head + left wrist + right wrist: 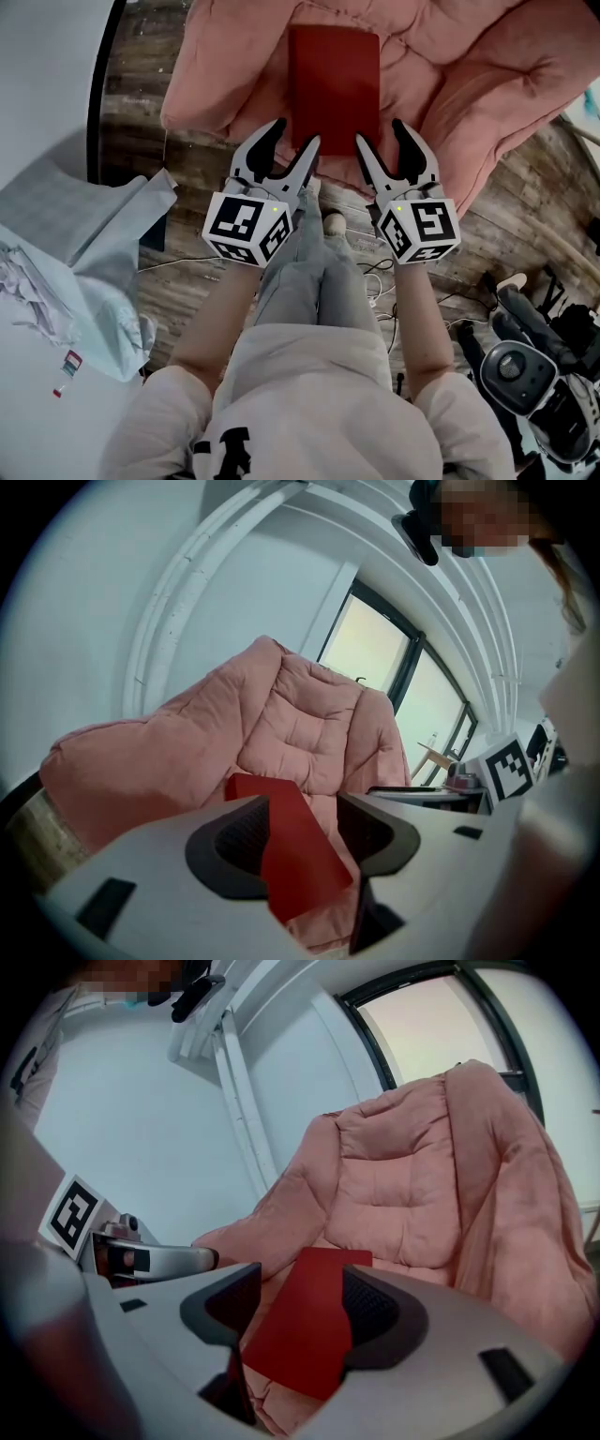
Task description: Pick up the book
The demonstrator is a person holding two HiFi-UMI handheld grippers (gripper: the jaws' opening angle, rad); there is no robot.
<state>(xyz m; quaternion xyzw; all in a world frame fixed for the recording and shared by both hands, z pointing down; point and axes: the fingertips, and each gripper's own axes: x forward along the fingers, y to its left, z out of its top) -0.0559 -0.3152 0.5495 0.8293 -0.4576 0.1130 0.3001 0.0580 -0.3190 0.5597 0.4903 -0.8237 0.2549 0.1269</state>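
Note:
A red book (333, 84) lies flat on the seat of a pink cushioned chair (469, 75). Both grippers hover side by side just before the book's near edge. My left gripper (296, 133) is open, its inner fingertip close to the book's near left corner. My right gripper (380, 133) is open too, its inner fingertip by the near right corner. In the left gripper view the book (291, 855) shows beyond the spread jaws of the left gripper (305, 832). In the right gripper view the book (305, 1326) likewise lies ahead of the right gripper (300, 1312). Nothing is held.
The chair stands on a wooden floor (187, 169). Pale cloth (94, 244) lies on a white surface at the left. Cables (375, 272) run across the floor by the person's legs (319, 272). Dark equipment (534, 375) sits at the lower right.

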